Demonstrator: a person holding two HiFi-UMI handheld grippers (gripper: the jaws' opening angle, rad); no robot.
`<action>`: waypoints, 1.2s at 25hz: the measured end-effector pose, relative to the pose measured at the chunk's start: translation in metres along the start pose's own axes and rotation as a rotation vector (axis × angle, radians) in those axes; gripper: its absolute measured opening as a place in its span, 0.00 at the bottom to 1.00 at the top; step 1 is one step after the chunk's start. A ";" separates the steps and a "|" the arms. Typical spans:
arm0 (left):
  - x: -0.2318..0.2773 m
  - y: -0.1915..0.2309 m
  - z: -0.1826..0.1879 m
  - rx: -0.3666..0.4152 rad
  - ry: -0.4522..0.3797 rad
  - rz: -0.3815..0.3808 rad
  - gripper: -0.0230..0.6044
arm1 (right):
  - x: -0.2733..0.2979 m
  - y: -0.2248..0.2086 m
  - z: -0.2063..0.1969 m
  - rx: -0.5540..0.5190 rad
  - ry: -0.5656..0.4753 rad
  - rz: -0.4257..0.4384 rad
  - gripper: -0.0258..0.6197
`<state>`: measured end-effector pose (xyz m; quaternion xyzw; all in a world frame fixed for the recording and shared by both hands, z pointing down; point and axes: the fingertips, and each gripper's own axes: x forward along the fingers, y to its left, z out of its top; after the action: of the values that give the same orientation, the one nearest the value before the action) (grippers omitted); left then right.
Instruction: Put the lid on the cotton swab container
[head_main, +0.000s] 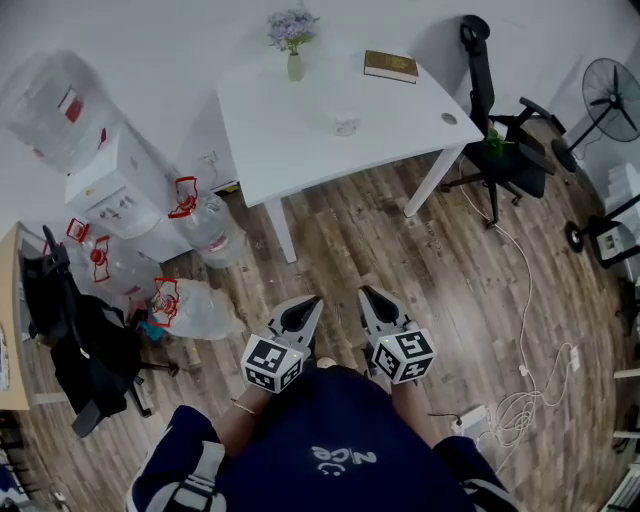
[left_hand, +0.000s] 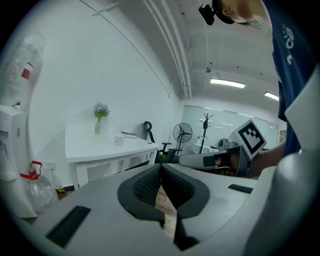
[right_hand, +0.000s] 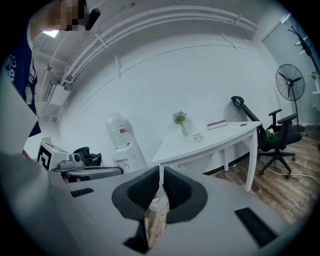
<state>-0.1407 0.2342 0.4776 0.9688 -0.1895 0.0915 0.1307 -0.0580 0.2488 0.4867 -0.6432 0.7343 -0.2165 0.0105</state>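
A small clear container with a label (head_main: 345, 124) stands on the white table (head_main: 270, 130) far ahead; it is also small in the left gripper view (left_hand: 118, 140) and the right gripper view (right_hand: 198, 136). I cannot make out a separate lid. Both grippers are held close to the person's body, over the wooden floor and well short of the table. My left gripper (head_main: 314, 300) (left_hand: 161, 167) is shut with nothing between its pads. Beside it, my right gripper (head_main: 365, 292) (right_hand: 161, 170) has its tips together and holds nothing.
On the table are a vase of flowers (head_main: 294, 40) and a book (head_main: 390, 66). A water cooler (head_main: 110, 185) and several large water bottles (head_main: 205, 230) stand at the left. A black office chair (head_main: 500, 140), a fan (head_main: 610, 95) and floor cables (head_main: 520, 400) are at the right.
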 end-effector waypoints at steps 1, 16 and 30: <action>0.009 0.007 0.004 0.003 0.001 -0.009 0.07 | 0.006 -0.007 0.005 -0.001 -0.002 -0.015 0.13; 0.104 0.154 0.073 0.015 0.006 -0.127 0.07 | 0.166 -0.040 0.071 -0.001 -0.008 -0.078 0.13; 0.144 0.244 0.091 0.018 0.038 -0.145 0.07 | 0.252 -0.049 0.080 -0.005 0.028 -0.123 0.13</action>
<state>-0.0930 -0.0599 0.4774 0.9793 -0.1154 0.1017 0.1317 -0.0320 -0.0187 0.4965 -0.6840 0.6941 -0.2240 -0.0146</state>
